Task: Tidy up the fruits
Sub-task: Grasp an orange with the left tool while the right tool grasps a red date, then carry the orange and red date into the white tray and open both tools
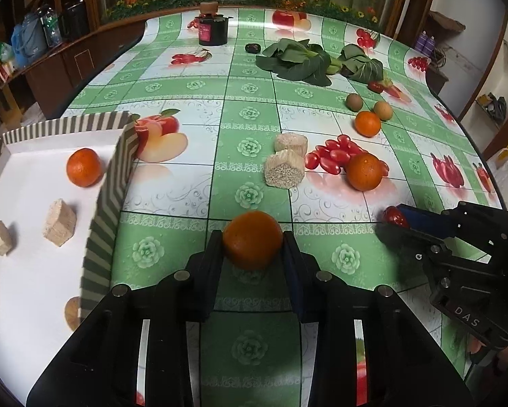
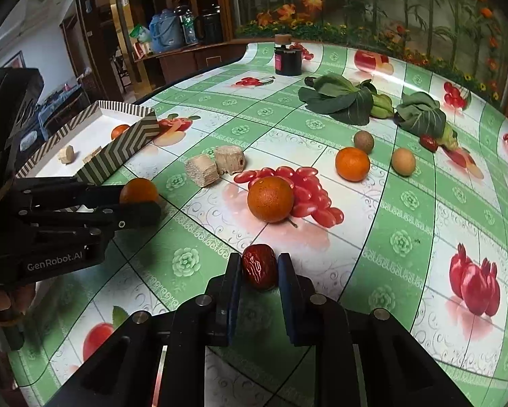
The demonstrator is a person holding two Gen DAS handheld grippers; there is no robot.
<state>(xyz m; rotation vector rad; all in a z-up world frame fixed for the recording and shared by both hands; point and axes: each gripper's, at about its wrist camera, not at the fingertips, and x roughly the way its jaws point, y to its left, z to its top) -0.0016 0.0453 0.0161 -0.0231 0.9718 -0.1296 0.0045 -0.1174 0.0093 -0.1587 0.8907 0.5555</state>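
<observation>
- Left wrist view alone shows the white tray's (image 1: pixel 33 271) floor, holding one orange and pale blocks.
- Left gripper (image 1: pixel 252 247) jaws grasp a round orange (image 1: pixel 252 239) on the desk (image 1: pixel 172 183).
- Right gripper (image 2: pixel 259 268) jaws clench a wrinkled red date (image 2: pixel 259 266).

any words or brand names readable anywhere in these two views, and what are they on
"GenRobot.AI": white print on the body of the left gripper, read in the right wrist view.
"DAS": white letters on the body of the right gripper, read in the left wrist view.
Pink label on the black jar at the far end of the table: too small and blurred to read.
No other text can be read.
</observation>
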